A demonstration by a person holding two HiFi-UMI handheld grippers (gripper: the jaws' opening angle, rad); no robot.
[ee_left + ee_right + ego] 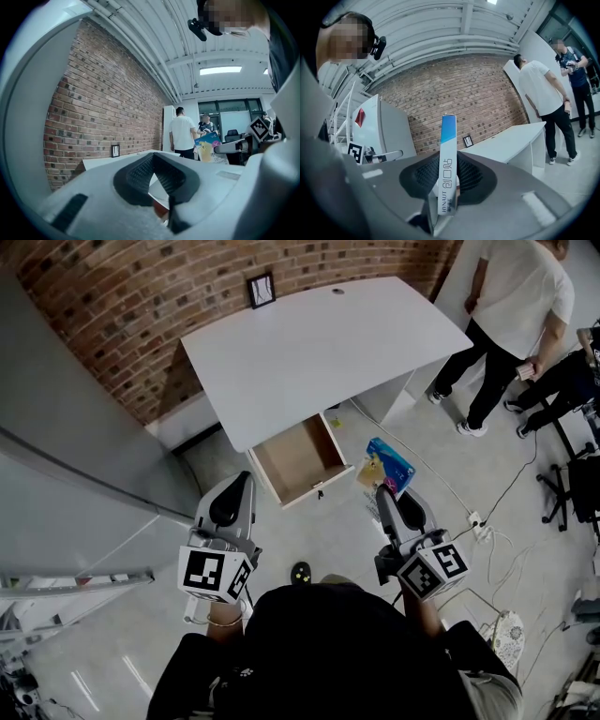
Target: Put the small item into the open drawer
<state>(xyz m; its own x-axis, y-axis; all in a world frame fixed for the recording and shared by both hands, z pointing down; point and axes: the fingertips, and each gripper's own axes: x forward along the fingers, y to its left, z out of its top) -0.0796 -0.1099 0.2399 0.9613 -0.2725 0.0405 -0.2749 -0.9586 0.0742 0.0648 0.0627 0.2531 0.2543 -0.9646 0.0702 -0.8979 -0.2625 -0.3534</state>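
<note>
Right claw (386, 495) is clamped on the lower end of the thin flat blue-and-white cardboard box (448, 154), which stands edge-on and tall above the pads. Left claw (157, 180) is narrowly apart and empty. The open pale wooden drawer (298, 457) lies ahead under the white bench (319, 343). Risk: held so low, the box may pivot or clip the bench edge and slip out.
</note>
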